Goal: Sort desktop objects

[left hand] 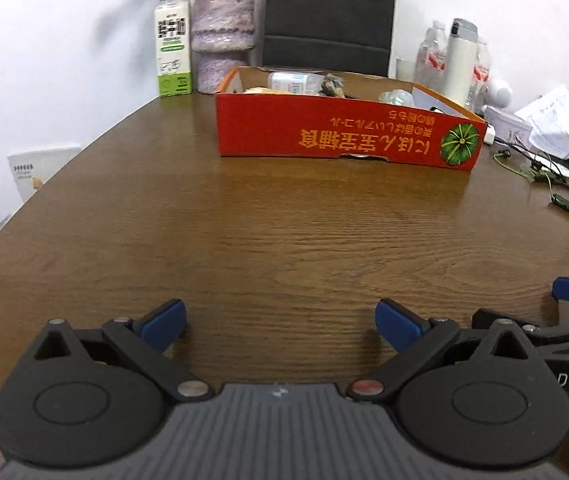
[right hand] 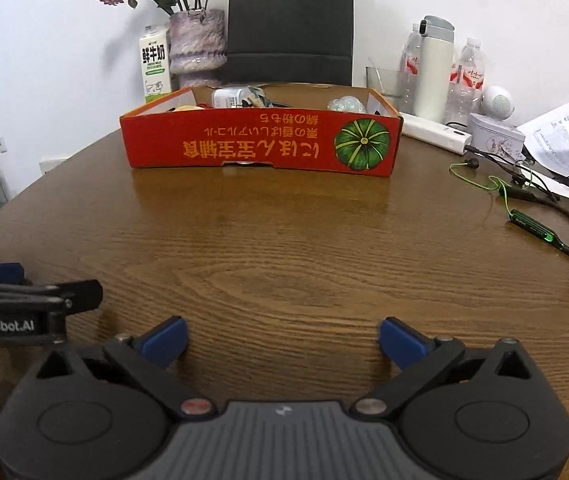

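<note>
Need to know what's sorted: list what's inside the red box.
Inside the red box: a small white bottle and a crumpled clear wrapper. The front wall hides anything lower.

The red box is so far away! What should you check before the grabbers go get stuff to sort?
1. Left gripper open, holding nothing: ok.
2. Right gripper open, holding nothing: ok.
3. Bare table between the grippers and the red box: ok.
4. Box upright, top open: ok.
5. Green cable loose beside the box, on the right gripper's side: not ok, could snag.
6. Room left inside the box: cannot tell.
</note>
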A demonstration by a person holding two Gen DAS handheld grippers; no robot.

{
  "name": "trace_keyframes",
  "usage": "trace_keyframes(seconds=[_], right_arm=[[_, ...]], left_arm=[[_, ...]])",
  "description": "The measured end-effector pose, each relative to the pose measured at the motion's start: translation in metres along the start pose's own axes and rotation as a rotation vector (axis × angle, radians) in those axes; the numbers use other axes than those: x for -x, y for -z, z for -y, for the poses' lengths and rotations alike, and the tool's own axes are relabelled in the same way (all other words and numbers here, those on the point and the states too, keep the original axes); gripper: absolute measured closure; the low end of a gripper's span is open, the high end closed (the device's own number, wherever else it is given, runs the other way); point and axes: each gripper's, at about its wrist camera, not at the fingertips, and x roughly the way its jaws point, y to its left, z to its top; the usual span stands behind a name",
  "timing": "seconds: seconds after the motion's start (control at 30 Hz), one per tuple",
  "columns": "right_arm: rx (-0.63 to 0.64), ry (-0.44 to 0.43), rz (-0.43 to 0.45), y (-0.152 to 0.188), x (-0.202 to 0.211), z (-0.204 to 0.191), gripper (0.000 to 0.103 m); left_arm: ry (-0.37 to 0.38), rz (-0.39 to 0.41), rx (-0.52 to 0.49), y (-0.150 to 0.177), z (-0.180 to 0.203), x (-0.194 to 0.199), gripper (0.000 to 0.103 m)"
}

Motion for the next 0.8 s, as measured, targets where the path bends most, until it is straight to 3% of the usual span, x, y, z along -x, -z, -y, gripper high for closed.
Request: trace_keyframes(seconds=[0.8], right_arm=[[-0.027, 0.038, 0.007, -0.010, -0.015, 0.002, 0.000]], left_arm=[[-0.010, -0.004, -0.025, -0.006, 0.003, -0.013, 0.000]])
